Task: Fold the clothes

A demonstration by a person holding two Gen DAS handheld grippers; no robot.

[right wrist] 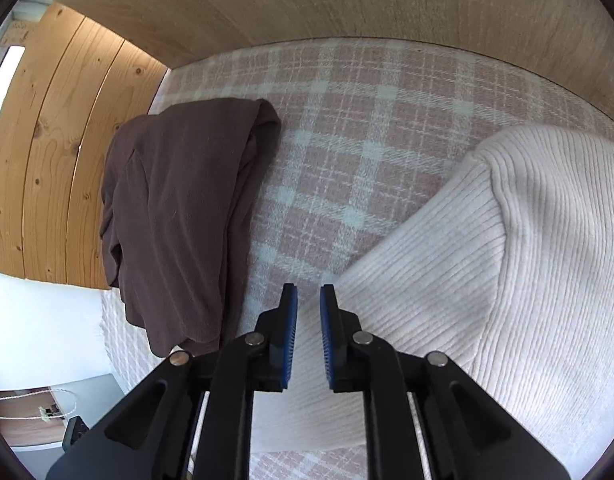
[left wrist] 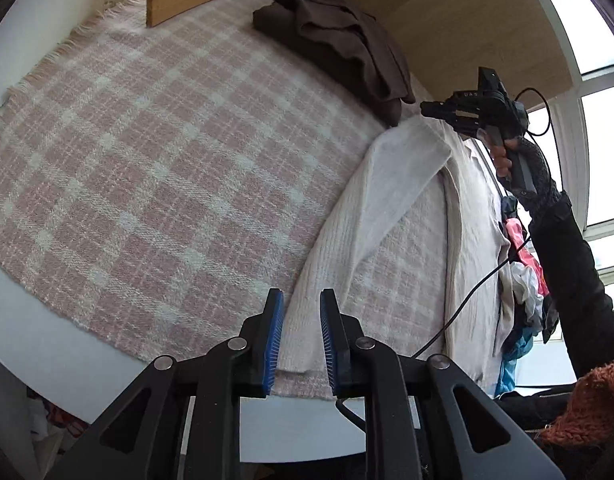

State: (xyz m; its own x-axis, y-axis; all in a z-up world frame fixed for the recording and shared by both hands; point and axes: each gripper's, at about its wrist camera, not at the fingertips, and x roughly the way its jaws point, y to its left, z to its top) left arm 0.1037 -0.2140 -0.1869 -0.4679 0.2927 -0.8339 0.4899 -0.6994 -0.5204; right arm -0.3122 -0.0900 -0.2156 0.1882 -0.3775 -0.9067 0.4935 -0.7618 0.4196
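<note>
A cream ribbed sweater (left wrist: 387,184) lies on the pink plaid blanket (left wrist: 147,160), one sleeve folded across its body. My left gripper (left wrist: 301,294) hovers over the sweater's near left edge, jaws a little apart, with fabric showing below the gap and nothing pinched. In the right wrist view the same sweater (right wrist: 487,260) fills the right side. My right gripper (right wrist: 308,290) stands open just over its sleeve edge, nothing between the pads. From the left wrist view the right gripper (left wrist: 429,110) hangs above the sweater's far end in a gloved hand.
A brown folded garment (left wrist: 339,40) (right wrist: 179,208) lies at the blanket's far side by a wooden board (right wrist: 47,160). A pale wood panel (right wrist: 347,0) backs the blanket (right wrist: 347,120). Colourful clothes (left wrist: 527,272) are piled at the right, near a dark sleeve (left wrist: 567,264) and a cable (left wrist: 467,304).
</note>
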